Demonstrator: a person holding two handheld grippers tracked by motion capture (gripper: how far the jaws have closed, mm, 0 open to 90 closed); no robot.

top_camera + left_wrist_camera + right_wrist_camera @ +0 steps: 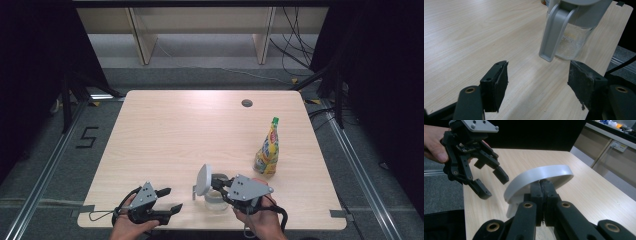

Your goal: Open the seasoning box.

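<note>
Fingers (496, 85) of the left gripper (537, 86) stand wide apart over bare table (474, 37) with nothing between them. Just ahead of them, closer to the right-hand pad, stands the glass jug (571, 42) with its grey handle (552, 35) hanging toward the gap, not touching.

Pressed together, the right gripper (542, 192) has its fingers clamped on the edge of the jug's white round lid (541, 176), which tilts up on edge.

From the high view, the lid (203, 179) stands raised beside the jug (216, 197) under the right gripper (220, 186), with the left gripper (169, 199) near it and a yellow pouch (268, 150) farther off. Pale residue inside the glass is plain in the left gripper view.
</note>
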